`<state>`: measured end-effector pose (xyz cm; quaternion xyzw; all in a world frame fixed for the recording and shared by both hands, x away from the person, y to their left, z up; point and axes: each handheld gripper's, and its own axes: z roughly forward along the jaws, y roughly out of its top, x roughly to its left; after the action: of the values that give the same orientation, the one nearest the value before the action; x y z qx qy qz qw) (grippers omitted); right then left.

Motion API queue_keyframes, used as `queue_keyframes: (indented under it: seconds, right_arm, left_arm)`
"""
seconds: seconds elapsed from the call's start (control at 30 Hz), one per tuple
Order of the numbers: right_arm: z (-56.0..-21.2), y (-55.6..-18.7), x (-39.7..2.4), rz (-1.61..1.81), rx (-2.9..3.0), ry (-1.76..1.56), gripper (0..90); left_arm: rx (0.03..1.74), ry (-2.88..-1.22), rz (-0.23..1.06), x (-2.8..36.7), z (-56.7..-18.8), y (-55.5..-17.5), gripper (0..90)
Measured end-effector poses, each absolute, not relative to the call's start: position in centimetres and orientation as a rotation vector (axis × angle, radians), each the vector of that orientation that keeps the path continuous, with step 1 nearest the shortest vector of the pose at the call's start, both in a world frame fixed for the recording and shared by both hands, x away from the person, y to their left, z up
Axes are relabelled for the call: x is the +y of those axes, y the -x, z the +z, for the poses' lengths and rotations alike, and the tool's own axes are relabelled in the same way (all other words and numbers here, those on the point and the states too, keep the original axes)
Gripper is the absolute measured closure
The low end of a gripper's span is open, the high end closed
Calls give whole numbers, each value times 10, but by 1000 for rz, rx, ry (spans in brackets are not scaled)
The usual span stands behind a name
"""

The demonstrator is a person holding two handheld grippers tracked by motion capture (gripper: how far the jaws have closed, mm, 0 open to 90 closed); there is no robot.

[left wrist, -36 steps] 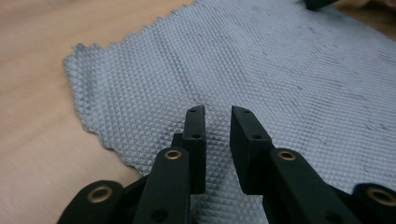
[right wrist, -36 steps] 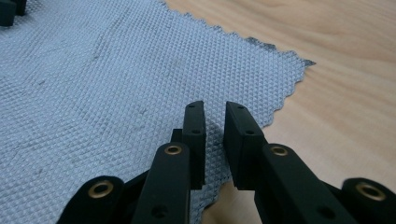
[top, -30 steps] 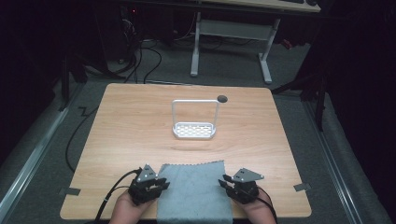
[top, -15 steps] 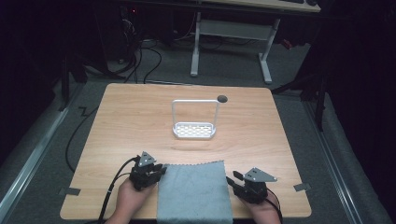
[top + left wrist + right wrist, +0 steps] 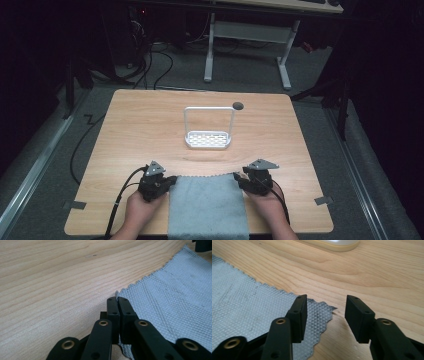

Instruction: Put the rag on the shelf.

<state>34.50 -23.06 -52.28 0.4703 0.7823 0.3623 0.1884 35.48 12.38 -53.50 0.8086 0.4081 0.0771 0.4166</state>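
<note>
A grey cloth (image 5: pixel 207 205) lies flat at the table's near edge and hangs over it. My left gripper (image 5: pixel 169 181) is at its far left corner. In the left gripper view the jaws have just been closing and my left gripper (image 5: pixel 117 301) is now shut on the edge of the cloth (image 5: pixel 170 297). My right gripper (image 5: pixel 241 181) is at the far right corner. Its jaws have just been opening, and in the right gripper view my right gripper (image 5: pixel 325 307) stands open over the frayed corner of the cloth (image 5: pixel 244 302), pads not pressing it.
A white wire rack (image 5: pixel 208 134) with a perforated base stands mid-table, beyond the cloth; its base (image 5: pixel 332 245) shows ahead of the right jaws. A dark round hole (image 5: pixel 238 105) sits near the wooden table's (image 5: pixel 130 135) far edge. Tape marks the near corners.
The left jaws closed on the cloth's left corner. The right gripper swung out to the right, then came back to the right corner, with its jaws wider.
</note>
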Motion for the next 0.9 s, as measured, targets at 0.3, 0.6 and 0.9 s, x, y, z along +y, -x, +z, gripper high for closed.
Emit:
queue_keyframes:
  seconds: [0.3,0.6,0.9]
  right_arm:
    - [-529,-345,-215,951,2251,-1249,630]
    - [-529,-341,-210,972,2283,-1212,857]
    - [-527,-337,-207,1003,2276,-1175,886]
  left_arm:
    - [1021,-2031,208,123,-535,-354,885]
    - [1016,-2034,213,123,-535,-353,885]
    - [1008,-2000,218,126,-531,-352,886]
